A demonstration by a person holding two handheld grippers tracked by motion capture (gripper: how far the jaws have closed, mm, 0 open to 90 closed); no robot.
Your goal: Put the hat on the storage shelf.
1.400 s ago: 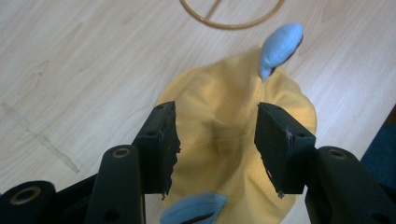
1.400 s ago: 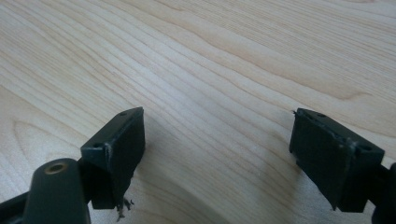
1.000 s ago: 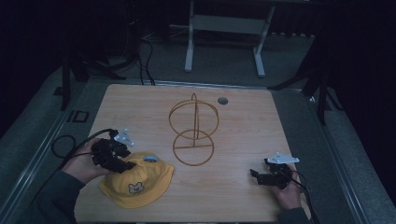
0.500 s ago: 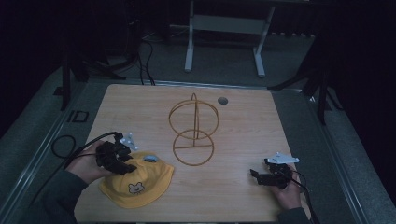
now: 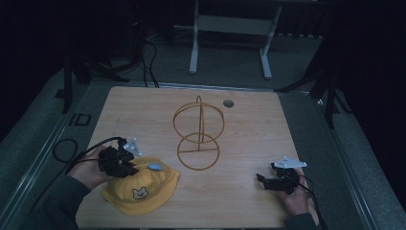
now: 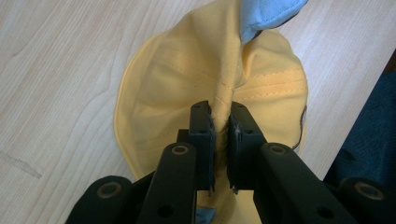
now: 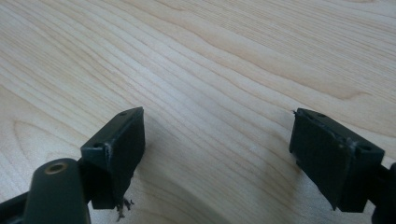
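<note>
While the left gripper (image 6: 220, 122) clamps its fingers (image 6: 201, 126) on a pinched fold of the soft yellow cloth sun hat (image 5: 141, 184), having just closed them, the hat lies flat at the near left of the light wooden table (image 5: 249, 129). At near right, the right gripper (image 5: 273, 181) rests with fingers (image 7: 116, 140) wide apart and empty. Farther back, mid-table, stands the gold wire hoop stand (image 5: 198, 136). Risk: only a thin ridge of fabric is caught, so a quick lift could pull it free, or the sagging brim could snag the stand and tip it.
</note>
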